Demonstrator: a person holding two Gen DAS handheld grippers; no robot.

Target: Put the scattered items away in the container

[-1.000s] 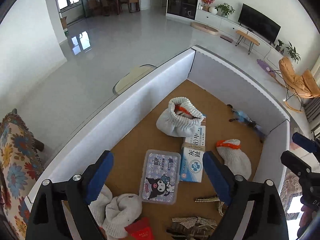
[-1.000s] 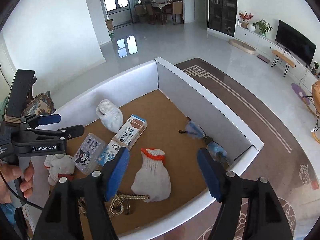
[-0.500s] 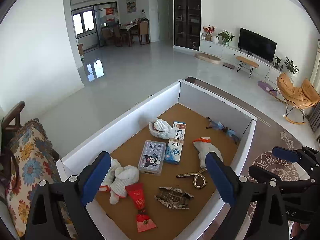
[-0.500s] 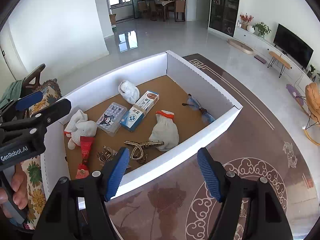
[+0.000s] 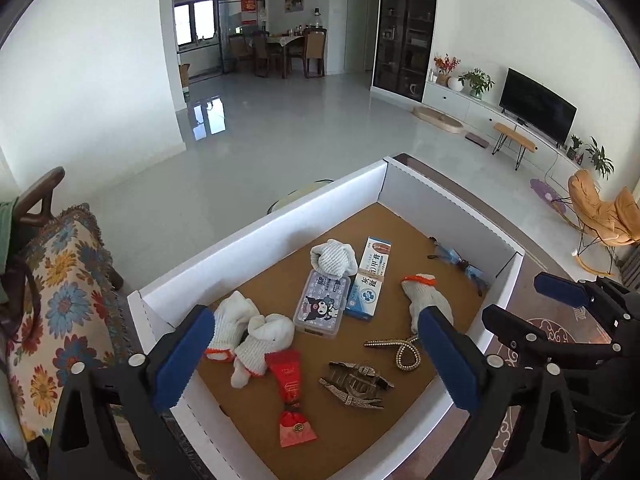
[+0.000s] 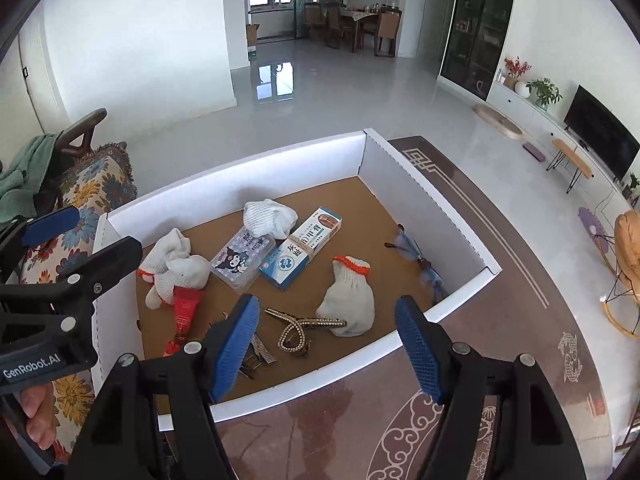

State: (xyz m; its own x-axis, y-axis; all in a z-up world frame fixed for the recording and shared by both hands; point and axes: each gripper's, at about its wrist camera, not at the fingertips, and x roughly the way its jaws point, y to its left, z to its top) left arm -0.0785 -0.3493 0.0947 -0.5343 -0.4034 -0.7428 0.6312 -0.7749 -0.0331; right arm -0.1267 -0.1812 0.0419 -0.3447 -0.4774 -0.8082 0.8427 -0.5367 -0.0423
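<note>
**Kid:** Blue pads on the left claw (image 5: 316, 356) stand wide apart. It has just been opening more, and nothing is between them. The right claw (image 6: 328, 348) is open and empty too.

**Helper:** Where are the scattered things?

**Kid:** All that I can see are inside the white box (image 6: 224, 196): the gloves (image 6: 348, 300), the cartoon case (image 6: 242, 258), the blue and white carton (image 6: 302, 246), the sparkly strap (image 6: 298, 330) and the red pouch (image 5: 290, 392).

**Helper:** What could go wrong?

**Kid:** I think a claw could bump the thin box wall and tip it. The soft gloves could also slip out if a claw pinches only a bit of them.

**Helper:** Do the two views differ?

**Kid:** Yes. The right view shows a hand (image 6: 36, 416) on the left claw's handle, and the brown rug (image 6: 460, 400) in front of the box. The left view shows the sparkly clip (image 5: 354, 384) whole; in the right view a pad hides part of it.
</note>
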